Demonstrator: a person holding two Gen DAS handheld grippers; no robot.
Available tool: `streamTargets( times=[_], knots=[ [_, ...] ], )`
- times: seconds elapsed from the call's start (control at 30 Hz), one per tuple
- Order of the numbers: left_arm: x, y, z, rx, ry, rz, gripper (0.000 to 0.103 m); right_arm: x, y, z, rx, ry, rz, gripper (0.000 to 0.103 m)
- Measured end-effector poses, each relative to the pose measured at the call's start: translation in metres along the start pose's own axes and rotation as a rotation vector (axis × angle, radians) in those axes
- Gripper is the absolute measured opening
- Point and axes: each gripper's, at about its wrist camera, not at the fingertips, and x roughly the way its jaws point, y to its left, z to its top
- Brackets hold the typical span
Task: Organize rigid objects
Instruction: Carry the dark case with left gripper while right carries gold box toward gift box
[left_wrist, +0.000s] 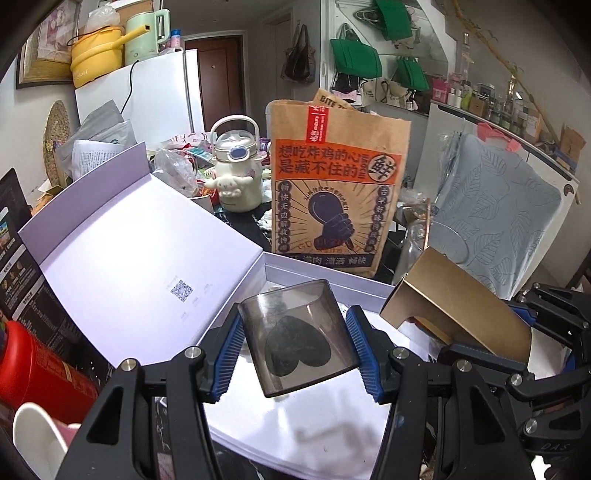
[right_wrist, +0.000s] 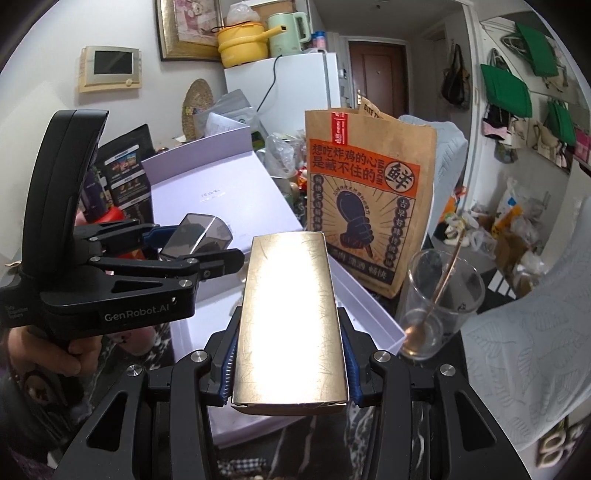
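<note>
Nearest your left lens, the left gripper has its blue pads pressed on both sides of a smoky see-through case with a dark heart shape showing through it; jaws partly closed, case held clear above the open white box. Your right gripper is likewise partly closed, clamped on a long gold box, which points forward over the white box's near corner. Largest thing in view: the white box, lid folded back to the left, sitting on the dark table. Behind it stands a brown paper bag with orange print, upright, just beyond the box's far wall. Right of the gold box, a clear glass holds a long spoon leaning against its rim. Your hand shows on the left gripper's handle in the right view.
</note>
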Motion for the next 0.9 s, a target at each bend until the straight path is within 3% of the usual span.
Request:
streamTargets(
  times=[0.67, 0.9],
  knots=[
    [0.062, 0.023, -0.012, -0.062, 0.071, 0.079, 0.055, 0.058, -0.013, -0.001, 0.007, 0.059, -0.027, 0.045],
    [0.074, 0.035, -0.017, -0.089, 0.077, 0.045, 0.055, 0.077, -0.015, -0.01, 0.008, 0.085, -0.049, 0.045]
  ],
)
